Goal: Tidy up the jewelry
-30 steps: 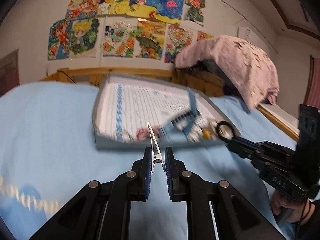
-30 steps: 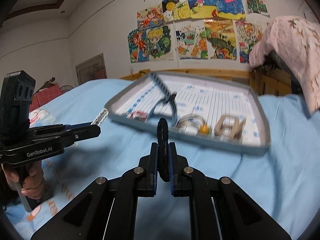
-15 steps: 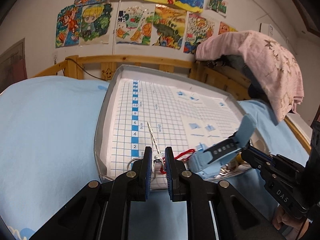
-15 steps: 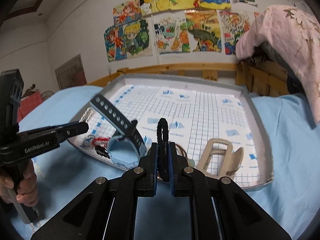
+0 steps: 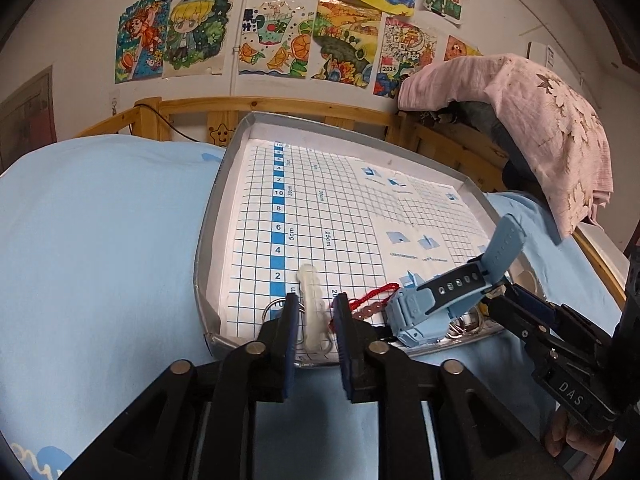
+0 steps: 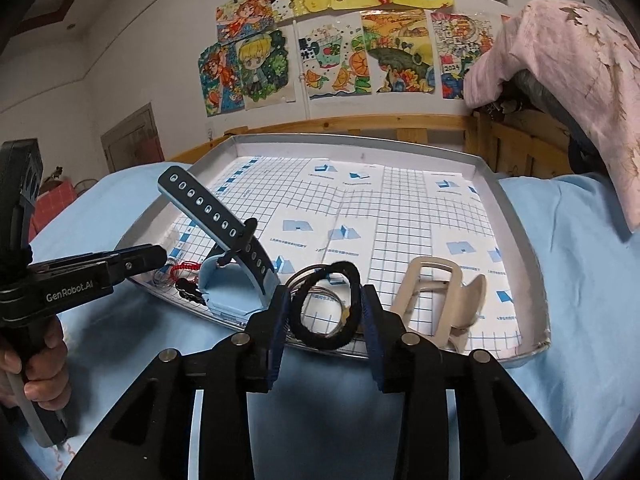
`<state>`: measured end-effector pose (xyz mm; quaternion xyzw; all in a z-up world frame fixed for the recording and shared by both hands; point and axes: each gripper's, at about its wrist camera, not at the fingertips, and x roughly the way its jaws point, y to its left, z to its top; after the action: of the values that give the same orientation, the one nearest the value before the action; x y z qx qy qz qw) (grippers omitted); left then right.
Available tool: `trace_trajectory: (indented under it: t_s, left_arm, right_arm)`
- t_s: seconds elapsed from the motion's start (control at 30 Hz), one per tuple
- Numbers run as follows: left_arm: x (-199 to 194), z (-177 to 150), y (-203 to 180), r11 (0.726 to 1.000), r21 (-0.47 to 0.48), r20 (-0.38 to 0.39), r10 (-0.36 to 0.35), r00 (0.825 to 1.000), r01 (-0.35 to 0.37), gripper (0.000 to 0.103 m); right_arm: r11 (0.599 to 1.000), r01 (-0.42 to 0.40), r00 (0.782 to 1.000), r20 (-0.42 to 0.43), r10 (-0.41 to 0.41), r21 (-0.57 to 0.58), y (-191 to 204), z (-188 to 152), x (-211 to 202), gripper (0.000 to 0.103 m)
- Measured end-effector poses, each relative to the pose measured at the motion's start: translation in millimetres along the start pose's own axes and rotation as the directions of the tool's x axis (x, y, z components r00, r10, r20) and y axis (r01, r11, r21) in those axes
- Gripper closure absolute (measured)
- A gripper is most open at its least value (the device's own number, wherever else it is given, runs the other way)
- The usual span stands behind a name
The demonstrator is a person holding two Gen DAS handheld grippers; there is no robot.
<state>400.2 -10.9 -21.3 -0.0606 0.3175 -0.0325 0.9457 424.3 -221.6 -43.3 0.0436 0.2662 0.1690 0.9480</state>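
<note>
A grey-rimmed tray [image 5: 208, 240] with a blue grid sheet lies on the blue bed; it also shows in the right wrist view [image 6: 516, 216]. My left gripper [image 5: 314, 312] is open over the tray's near edge, with a pale hair clip [image 5: 310, 304] lying between its fingers. My right gripper [image 6: 324, 312] is open, with a black hair tie [image 6: 324, 304] lying between its fingers at the tray's near edge. A light blue watch [image 5: 440, 300] with its strap raised [image 6: 224, 240], a red cord [image 5: 372, 294] and a beige claw clip [image 6: 436, 296] lie in the tray.
A metal ring [image 6: 320, 280] lies under the hair tie. A wooden bed rail [image 5: 300, 106] runs behind the tray. A pink cloth [image 5: 540, 120] drapes over something at the back right. Drawings hang on the wall.
Both grippers have opened over the tray's near edge. The hair clip has dropped from the left gripper and the black hair tie from the right; both now lie in the tray.
</note>
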Motion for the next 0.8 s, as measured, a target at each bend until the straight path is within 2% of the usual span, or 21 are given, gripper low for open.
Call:
trace_trajectory:
  t_s: [0.07,0.1,0.13,0.2,0.3,0.37,0.4,0.53,0.67,0.73,0.8]
  left_arm:
    - [-6,-1,0,1.000,0.004,0.021,0.006,1.000,-0.006,0.063]
    - [-8,0,-1,1.000,0.007,0.033,0.004,0.999,-0.004,0.048]
    - [-12,0,-2,1.000,0.012,0.051,0.010,0.999,-0.011,0.037]
    - [-19,0,-4,0.999,0.024,0.083,0.038,0.996,-0.040,0.036]
    - [-23,1,-2,0.999,0.020,0.079,0.039,0.996,-0.041,0.036]
    - [-28,1,1,0.999,0.005,0.091,0.039,0.995,-0.040,0.032]
    - [-32,0,2,0.999,-0.004,0.102,0.038,0.994,-0.038,0.024]
    - [-56,-8,3,0.999,-0.019,0.186,0.037,0.982,-0.034,0.003]
    - [-87,-19,1,0.999,-0.023,0.274,0.034,0.961,-0.029,0.000]
    - [-103,-24,1,1.000,-0.021,0.310,0.028,0.950,-0.022,0.000]
    - [-121,-30,-2,1.000,-0.013,0.344,0.024,0.939,-0.020,0.000]
  right_arm:
    - [1.000,0.005,1.000,0.014,-0.006,0.012,-2,-1,-3,0.064]
    - [1.000,0.008,1.000,0.018,-0.008,0.017,-4,-1,-4,0.062]
    - [1.000,0.012,1.000,0.028,-0.012,0.023,-5,-1,-6,0.061]
    - [0.999,0.015,0.999,0.036,-0.016,0.029,-7,-1,-8,0.059]
    - [0.999,0.028,0.999,0.041,-0.029,0.034,-8,-1,-10,0.056]
    - [0.998,0.041,0.997,0.058,-0.044,0.042,-10,-1,-14,0.056]
    - [0.998,0.045,0.997,0.068,-0.049,0.049,-12,-1,-17,0.054]
    - [0.995,0.067,0.987,0.140,-0.076,0.072,-14,-7,-43,0.039]
    - [0.992,0.093,0.970,0.217,-0.109,0.082,-12,-12,-75,0.026]
    - [0.991,0.099,0.959,0.256,-0.120,0.091,-10,-14,-93,0.014]
    - [0.991,0.104,0.945,0.301,-0.125,0.084,-4,-16,-113,0.009]
